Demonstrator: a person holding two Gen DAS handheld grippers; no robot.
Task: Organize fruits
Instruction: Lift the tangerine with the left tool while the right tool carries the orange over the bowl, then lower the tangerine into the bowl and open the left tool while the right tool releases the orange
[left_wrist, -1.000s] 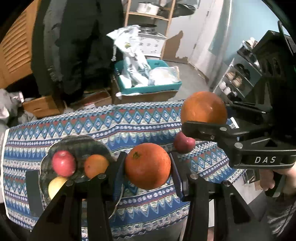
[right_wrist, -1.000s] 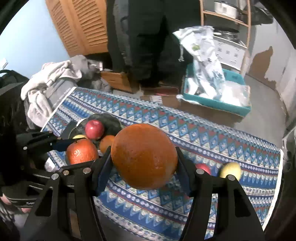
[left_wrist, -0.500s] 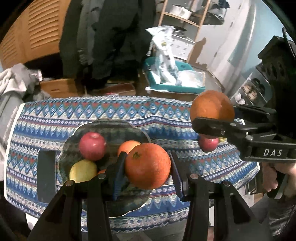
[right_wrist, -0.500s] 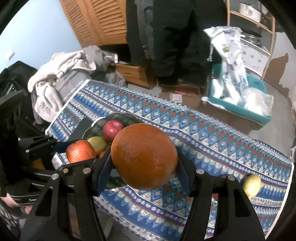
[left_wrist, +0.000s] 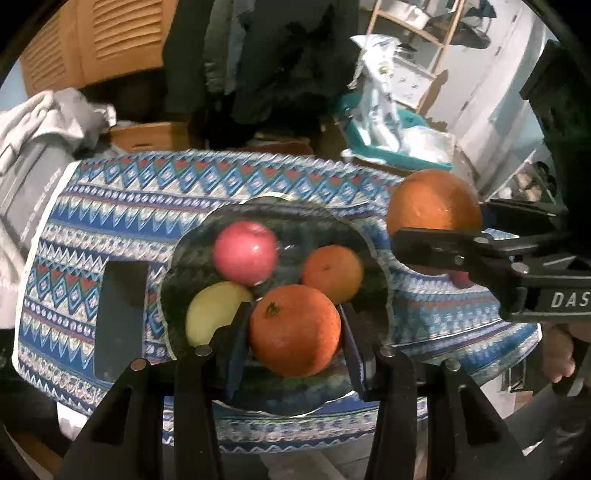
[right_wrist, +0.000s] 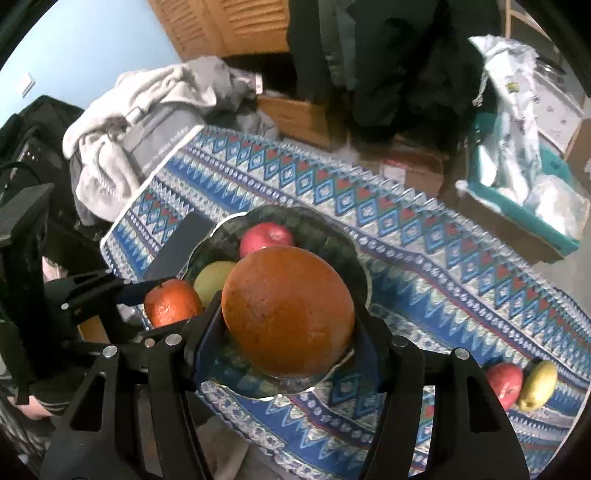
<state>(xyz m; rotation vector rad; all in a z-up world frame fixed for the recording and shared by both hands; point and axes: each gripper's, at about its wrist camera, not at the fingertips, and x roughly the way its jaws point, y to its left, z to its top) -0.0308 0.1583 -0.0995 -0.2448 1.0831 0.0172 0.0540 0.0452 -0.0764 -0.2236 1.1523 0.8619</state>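
Observation:
My left gripper is shut on an orange and holds it over the near side of a dark plate. The plate holds a red apple, a small orange and a yellow-green fruit. My right gripper is shut on a larger orange above the plate; it also shows in the left wrist view at the plate's right. A red apple and a yellow fruit lie on the cloth at the right.
The table carries a blue patterned cloth. A dark flat phone-like slab lies left of the plate. Beyond the table are a heap of grey clothes, a teal bin with bags and cardboard boxes.
Both grippers have moved left along the table with their oranges; the plate now lies under them. The loose apple and yellow fruit have slid to the right edge of the right wrist view.

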